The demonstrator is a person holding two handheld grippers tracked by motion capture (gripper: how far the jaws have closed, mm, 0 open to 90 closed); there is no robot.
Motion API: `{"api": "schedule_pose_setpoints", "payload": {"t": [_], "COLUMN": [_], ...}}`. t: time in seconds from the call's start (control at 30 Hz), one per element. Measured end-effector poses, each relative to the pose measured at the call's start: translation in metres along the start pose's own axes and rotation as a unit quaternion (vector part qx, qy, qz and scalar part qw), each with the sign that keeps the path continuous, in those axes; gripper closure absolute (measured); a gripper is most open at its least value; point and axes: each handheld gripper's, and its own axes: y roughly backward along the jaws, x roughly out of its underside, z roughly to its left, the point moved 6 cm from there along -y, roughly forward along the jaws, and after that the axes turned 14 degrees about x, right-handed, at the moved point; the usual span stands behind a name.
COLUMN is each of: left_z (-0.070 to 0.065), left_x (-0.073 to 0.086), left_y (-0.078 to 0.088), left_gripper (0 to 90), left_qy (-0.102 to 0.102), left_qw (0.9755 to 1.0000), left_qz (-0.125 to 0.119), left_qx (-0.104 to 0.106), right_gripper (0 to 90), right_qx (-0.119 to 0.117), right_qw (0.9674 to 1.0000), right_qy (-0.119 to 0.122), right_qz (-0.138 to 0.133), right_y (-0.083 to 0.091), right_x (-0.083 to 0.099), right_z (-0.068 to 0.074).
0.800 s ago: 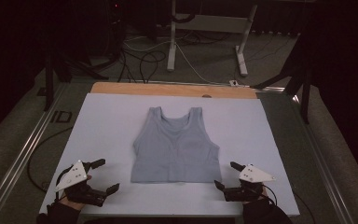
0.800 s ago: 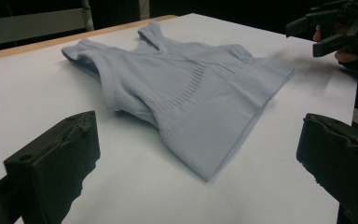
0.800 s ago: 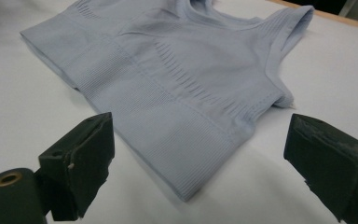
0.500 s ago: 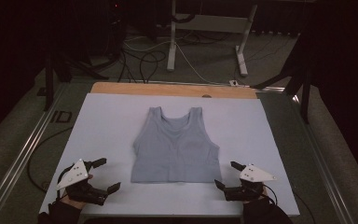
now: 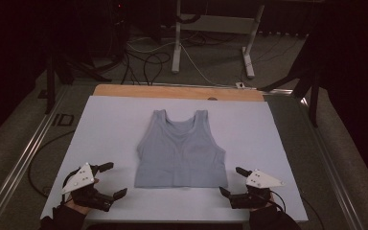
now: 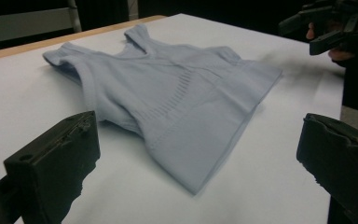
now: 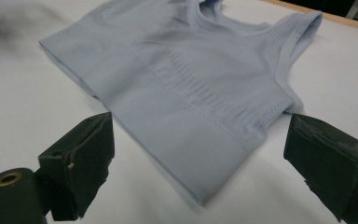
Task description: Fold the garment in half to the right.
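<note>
High view puts the top (image 5: 181, 152) at the centre of the frame, flat on the white sheet (image 5: 105, 129) that covers the bench (image 5: 172, 91), straps toward the top of the picture and hem toward the bottom. We hold the left gripper (image 5: 108, 180) at the lower left, just off the hem's left corner, and the right gripper (image 5: 234, 181) at the lower right, just off the right corner. Neither touches the cloth. Both sets of jaws stand released, with nothing between them.

Left gripper view has our two black jaws at the lower corners of the frame, the top (image 6: 168, 102) lying between and beyond them, its near hem corner at lower centre; the right gripper (image 6: 328, 28) shows at the upper right. Right gripper view frames the top (image 7: 191, 88) likewise, one hem corner low in the middle between the spread jaws.
</note>
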Motion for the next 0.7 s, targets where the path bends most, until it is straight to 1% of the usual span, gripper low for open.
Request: {"api": "schedule_pose_setpoints", "payload": {"t": [0.03, 0.1, 0.13, 0.17, 0.2, 0.23, 0.27, 0.3, 0.33, 0.37, 0.47, 0.5, 0.53, 0.6, 0.63, 0.67, 0.7], "left_z": [0.0, -0.001, -0.002, -0.002, -0.003, -0.004, -0.004, -0.004, -0.005, -0.006, -0.007, -0.007, -0.007, -0.006, -0.006, -0.005, -0.005], "left_x": [0.0, 0.0, -0.002, -0.004, -0.006, -0.008, -0.009, -0.011, -0.012, -0.014, -0.021, -0.023, -0.025, -0.029, -0.031, -0.034, -0.036], "left_y": [0.0, 0.0, 0.0, 0.0, 0.0, 0.0, 0.0, 0.0, 0.0, 0.0, 0.0, 0.0, 0.0, 0.0, -0.001, -0.001, -0.002], "left_gripper": [0.0, 0.0, 0.0, 0.0, 0.0, 0.0, 0.0, 0.0, 0.0, 0.0, 0.0, 0.0, 0.0, 0.0, 0.0, 0.0, 0.0], "left_qy": [0.002, 0.002, 0.001, -0.001, -0.001, -0.002, -0.001, 0.0, 0.0, -0.002, 0.0, 0.002, 0.002, -0.001, -0.001, 0.001, 0.0], "left_qw": [1.0, 1.0, 1.0, 1.0, 1.0, 1.0, 1.0, 0.9999, 0.9999, 0.9999, 0.9998, 0.9998, 0.9998, 0.9998, 0.9998, 0.9997, 0.9997], "left_qz": [0.0, 0.002, 0.002, 0.001, -0.001, -0.002, -0.003, -0.004, -0.003, -0.003, -0.006, -0.008, -0.007, -0.003, -0.002, 0.001, 0.002], "left_qx": [0.0, 0.0, 0.002, 0.004, 0.006, 0.007, 0.009, 0.011, 0.011, 0.012, 0.017, 0.019, 0.02, 0.019, 0.022, 0.023, 0.024], "right_gripper": [8.5, 8.6, 8.5, 8.5, 8.5, 8.5, 8.6, 8.6, 8.6, 8.6, 8.5, 8.6, 8.6, 8.6, 8.5, 8.6, 8.6], "right_qx": [0.0, 0.003, 0.0, -0.003, -0.003, -0.005, -0.002, -0.002, -0.005, -0.003, 0.003, 0.004, 0.004, 0.005, 0.006, 0.004, 0.002], "right_qw": [1.0, 1.0, 0.9999, 0.9999, 0.9999, 1.0, 1.0, 1.0, 0.9999, 0.9999, 0.9997, 0.9995, 0.9995, 0.9992, 0.999, 0.9987, 0.9987], "right_qy": [0.0, -0.008, -0.011, -0.008, -0.008, -0.002, 0.005, 0.005, 0.005, 0.007, 0.018, 0.018, 0.018, 0.024, 0.028, 0.03, 0.03], "right_qz": [0.0, -0.001, -0.006, -0.01, -0.01, -0.008, -0.009, -0.009, -0.008, -0.008, -0.019, -0.028, -0.028, -0.032, -0.035, -0.041, -0.041], "right_y": [0.0, 0.001, 0.002, 0.006, 0.006, 0.007, 0.009, 0.009, 0.009, 0.01, 0.014, 0.015, 0.015, 0.016, 0.015, 0.015, 0.014], "right_x": [0.0, -0.004, -0.007, -0.012, -0.012, -0.015, -0.02, -0.02, -0.023, -0.027, -0.041, -0.05, -0.05, -0.058, -0.062, -0.07, -0.074], "right_z": [0.0, 0.0, 0.001, 0.004, 0.004, 0.005, 0.005, 0.005, 0.004, 0.003, 0.001, -0.001, -0.001, -0.002, -0.003, -0.004, -0.004]}}
